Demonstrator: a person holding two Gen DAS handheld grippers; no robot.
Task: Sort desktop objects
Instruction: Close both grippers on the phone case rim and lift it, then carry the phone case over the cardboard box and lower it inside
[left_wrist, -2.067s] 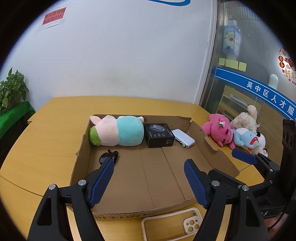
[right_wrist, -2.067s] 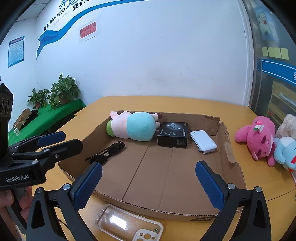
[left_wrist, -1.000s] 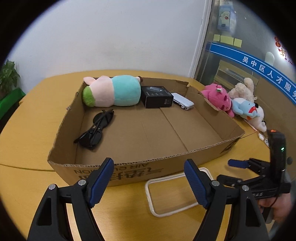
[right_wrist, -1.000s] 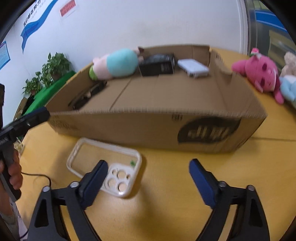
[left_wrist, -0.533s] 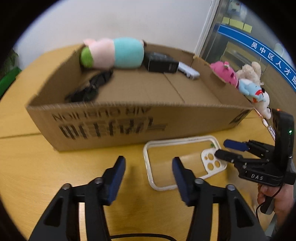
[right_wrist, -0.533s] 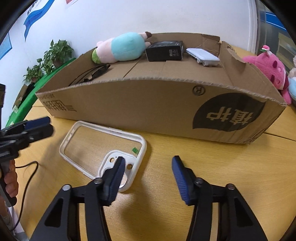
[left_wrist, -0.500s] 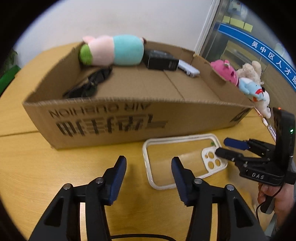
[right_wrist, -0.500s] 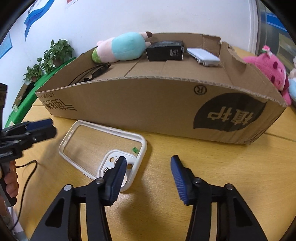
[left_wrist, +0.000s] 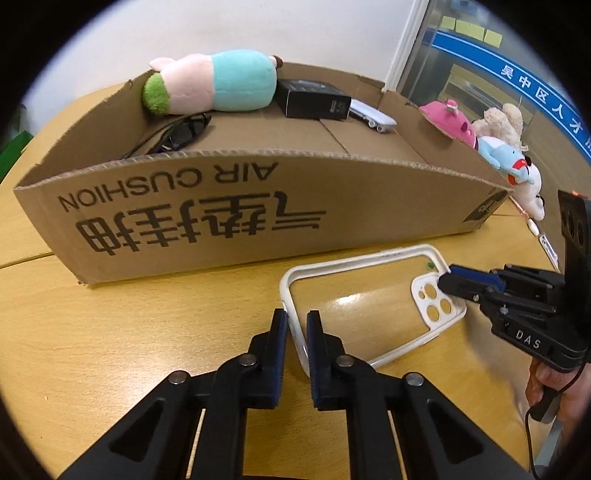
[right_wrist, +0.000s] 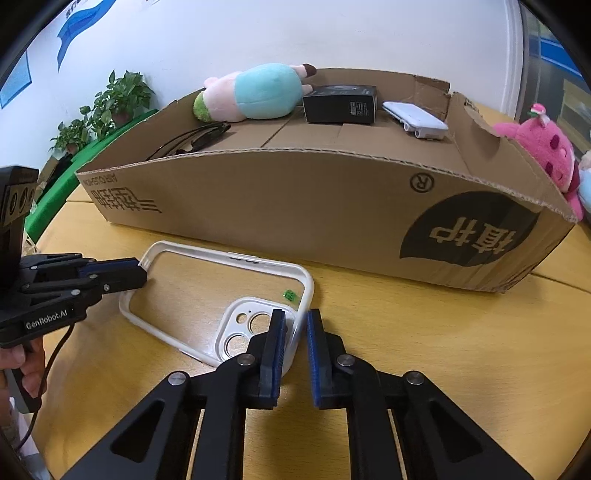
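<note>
A clear phone case with a white rim (left_wrist: 364, 295) (right_wrist: 221, 291) lies on the wooden table in front of a cardboard box (left_wrist: 229, 218) (right_wrist: 295, 195). My left gripper (left_wrist: 296, 325) (right_wrist: 142, 273) is shut on the case's plain end rim. My right gripper (right_wrist: 293, 325) (left_wrist: 445, 282) is shut on the rim at the camera-hole end. Inside the box lie a pink and teal plush (left_wrist: 218, 86) (right_wrist: 258, 92), a black box (left_wrist: 314, 99) (right_wrist: 341, 99), a white power bank (left_wrist: 371, 116) (right_wrist: 415, 118) and black sunglasses (left_wrist: 177, 133) (right_wrist: 199, 138).
More plush toys, pink (left_wrist: 448, 122) (right_wrist: 543, 151), cream (left_wrist: 498, 123) and blue-white (left_wrist: 511, 162), sit on the table right of the box. Potted plants (right_wrist: 107, 107) stand on a green surface at the far left.
Both grippers have dropped from above the box to the table in front of it. Both jaws have closed from wide open onto opposite ends of the phone case.
</note>
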